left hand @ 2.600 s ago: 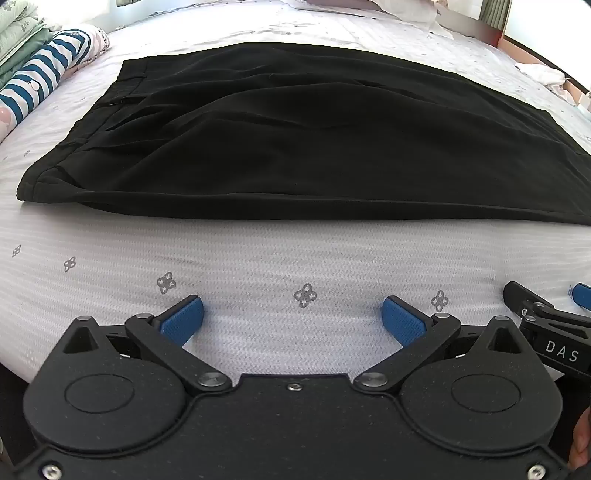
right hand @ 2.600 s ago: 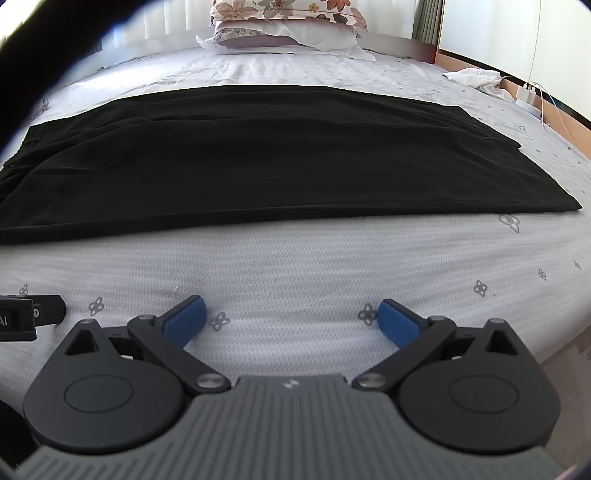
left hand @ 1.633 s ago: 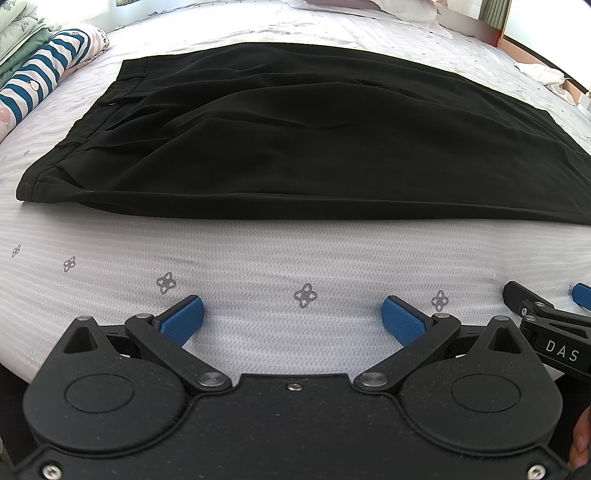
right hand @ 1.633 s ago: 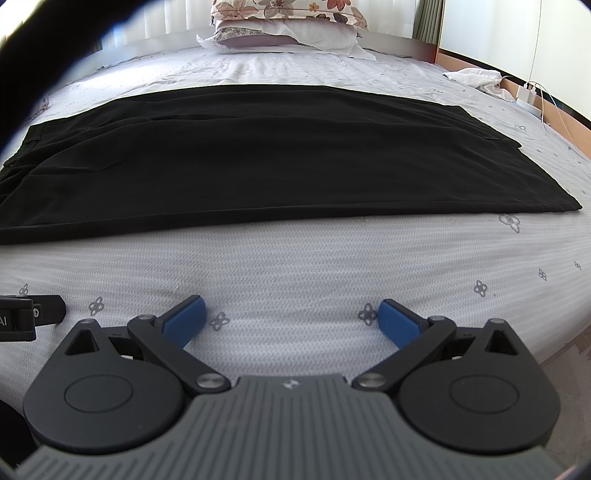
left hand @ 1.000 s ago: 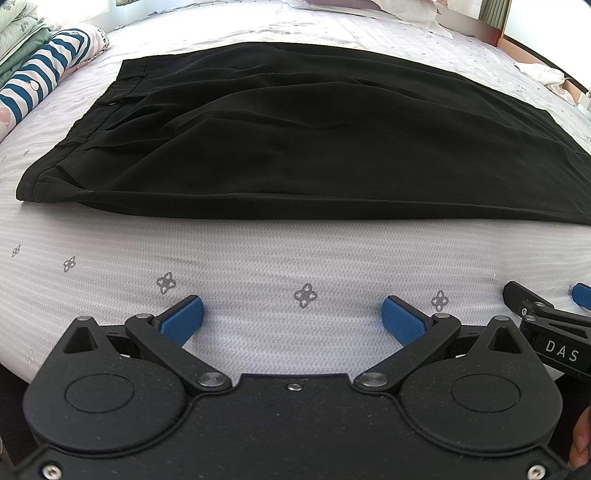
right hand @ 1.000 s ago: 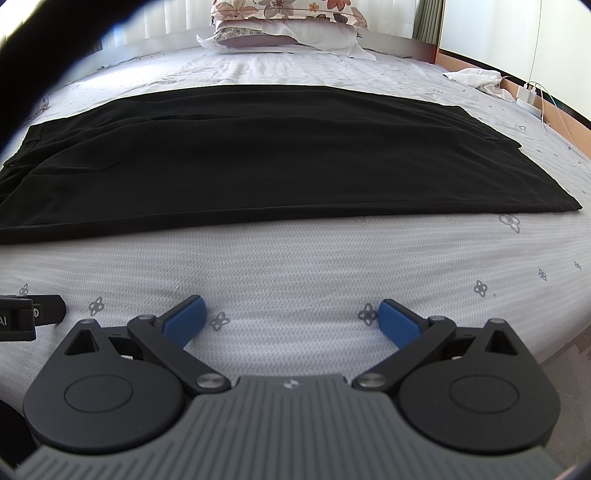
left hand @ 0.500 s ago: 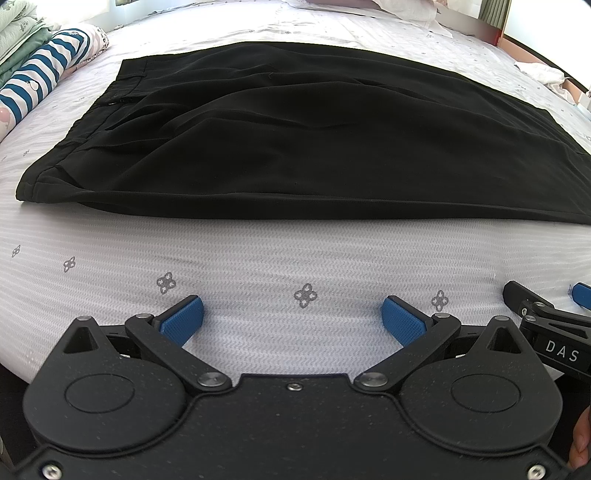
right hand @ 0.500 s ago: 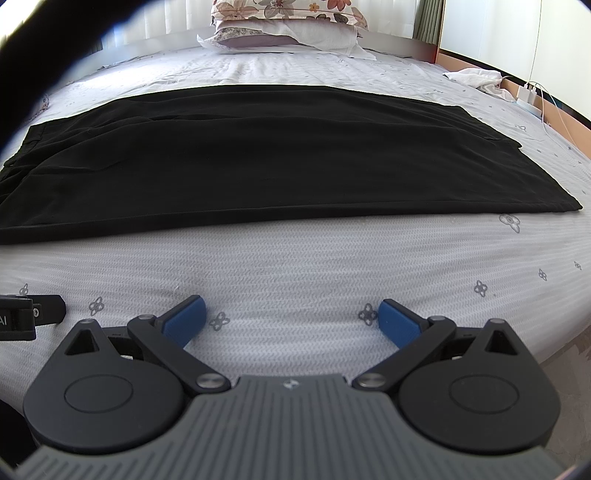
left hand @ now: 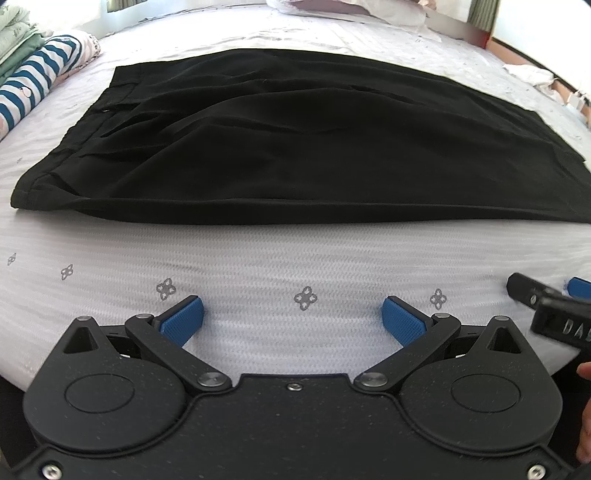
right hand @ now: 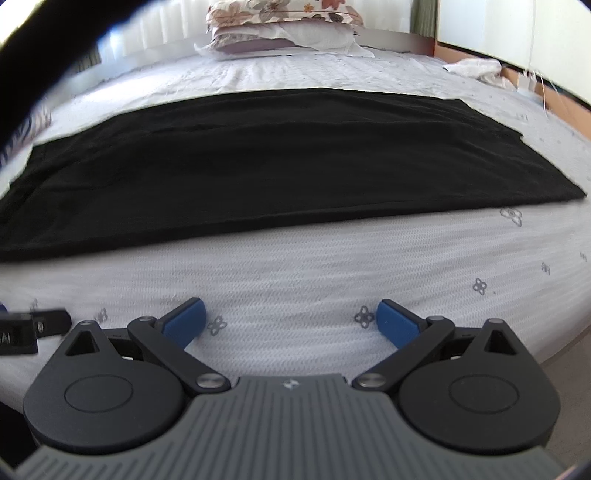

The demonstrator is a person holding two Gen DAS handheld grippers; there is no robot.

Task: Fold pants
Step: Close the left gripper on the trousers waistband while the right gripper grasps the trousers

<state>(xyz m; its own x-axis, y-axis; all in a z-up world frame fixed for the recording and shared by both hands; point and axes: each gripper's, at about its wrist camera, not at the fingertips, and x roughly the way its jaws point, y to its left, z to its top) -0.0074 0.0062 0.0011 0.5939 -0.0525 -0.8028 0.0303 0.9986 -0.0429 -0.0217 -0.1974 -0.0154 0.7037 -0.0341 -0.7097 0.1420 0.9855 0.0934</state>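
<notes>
Black pants (left hand: 295, 147) lie flat across the white bed (left hand: 295, 258), waistband at the left, leg hems at the right; they also show in the right wrist view (right hand: 277, 162). My left gripper (left hand: 293, 317) is open and empty, over the sheet short of the pants' near edge. My right gripper (right hand: 288, 319) is open and empty, also short of the near edge, toward the hem end. The right gripper's tip shows at the left wrist view's right edge (left hand: 546, 299).
Folded striped clothes (left hand: 33, 85) lie at the bed's left side. Floral pillows (right hand: 280, 22) sit at the head. A white cloth (right hand: 476, 70) and a cable lie far right. The mattress edge drops off at the lower right (right hand: 569, 343).
Both grippers have shifted slightly; the right wrist view is a little blurred and the pants' hem sits a bit lower and tilted. Jaws stay open.
</notes>
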